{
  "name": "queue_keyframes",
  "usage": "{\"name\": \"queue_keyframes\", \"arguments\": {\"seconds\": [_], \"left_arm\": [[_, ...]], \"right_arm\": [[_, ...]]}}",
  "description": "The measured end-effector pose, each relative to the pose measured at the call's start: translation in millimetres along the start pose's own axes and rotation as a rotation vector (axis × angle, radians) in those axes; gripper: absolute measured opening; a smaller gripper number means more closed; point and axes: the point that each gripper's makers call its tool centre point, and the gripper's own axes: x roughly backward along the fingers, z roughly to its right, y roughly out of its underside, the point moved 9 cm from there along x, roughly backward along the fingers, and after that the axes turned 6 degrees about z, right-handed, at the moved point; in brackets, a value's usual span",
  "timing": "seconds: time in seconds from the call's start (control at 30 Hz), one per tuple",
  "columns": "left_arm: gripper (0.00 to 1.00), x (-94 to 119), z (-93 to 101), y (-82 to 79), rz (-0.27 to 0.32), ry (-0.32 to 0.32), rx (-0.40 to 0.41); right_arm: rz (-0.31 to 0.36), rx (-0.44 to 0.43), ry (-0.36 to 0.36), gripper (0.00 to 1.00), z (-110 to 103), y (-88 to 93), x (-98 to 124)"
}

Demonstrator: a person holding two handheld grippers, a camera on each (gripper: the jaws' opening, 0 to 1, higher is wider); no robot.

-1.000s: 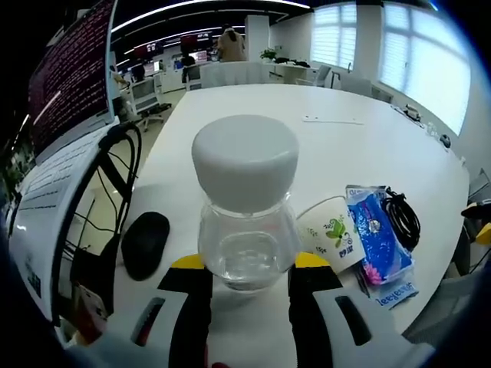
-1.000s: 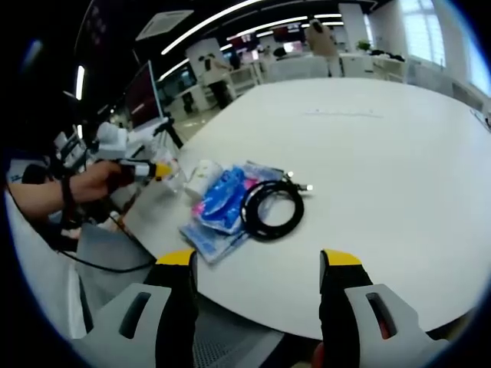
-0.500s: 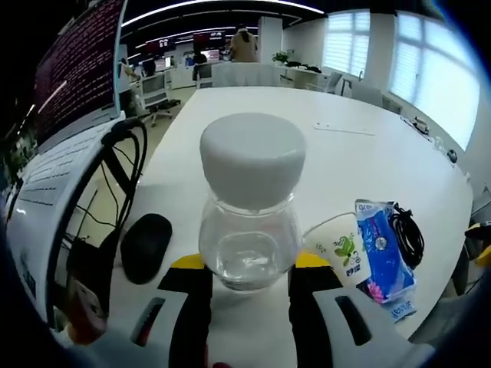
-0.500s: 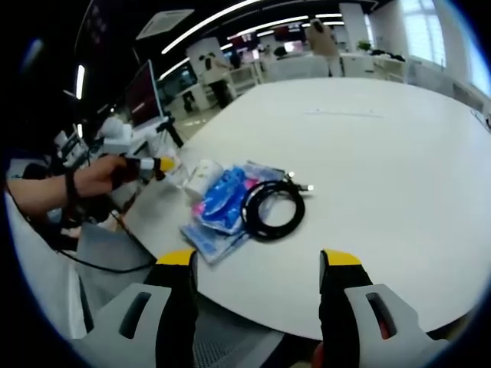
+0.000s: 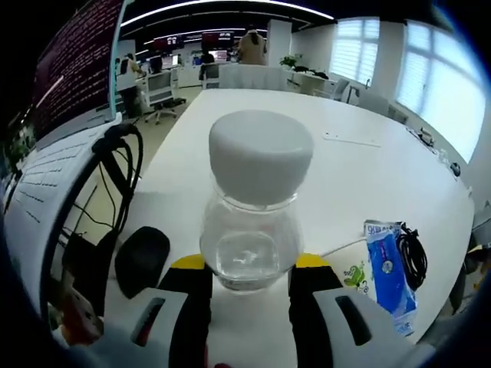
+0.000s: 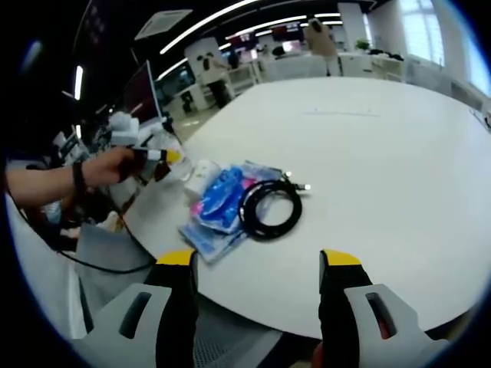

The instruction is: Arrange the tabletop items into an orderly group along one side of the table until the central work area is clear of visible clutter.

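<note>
A clear jar point(image 5: 251, 230) with a white lid is pinched by the left hand-held gripper point(image 5: 248, 270) above the desk point(image 5: 368, 165). The right hand-held gripper point(image 6: 255, 268) is held spread, empty. The paper cup point(image 5: 354, 273) beside the jar could be toppled if the jar is lowered carelessly.

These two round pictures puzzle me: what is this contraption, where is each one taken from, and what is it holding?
No robot here: a person holds a two-fingered grabber in each hand, and a camera rides on each. In the left gripper view, the left gripper clamps a clear jar with a white lid. On the white table lie a black mouse, a paper cup, a blue packet and a coiled black cable. In the right gripper view, the right gripper is open and empty at the table edge.
</note>
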Motion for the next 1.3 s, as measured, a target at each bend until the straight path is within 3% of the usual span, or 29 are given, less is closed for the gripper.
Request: {"name": "queue_keyframes", "arguments": {"seconds": [0.7, 1.3], "left_arm": [[0.38, -17.7, -1.2, -11.3, 0.014, 0.001, 0.044], [0.47, -7.1, -0.3, -10.1, 0.022, 0.031, 0.099]], "right_arm": [[-0.002, -0.001, 0.004, 0.62, 0.6, -2.1, 0.5], [-0.005, 0.0, -0.006, 0.61, 1.3, -0.9, -1.5]]}}
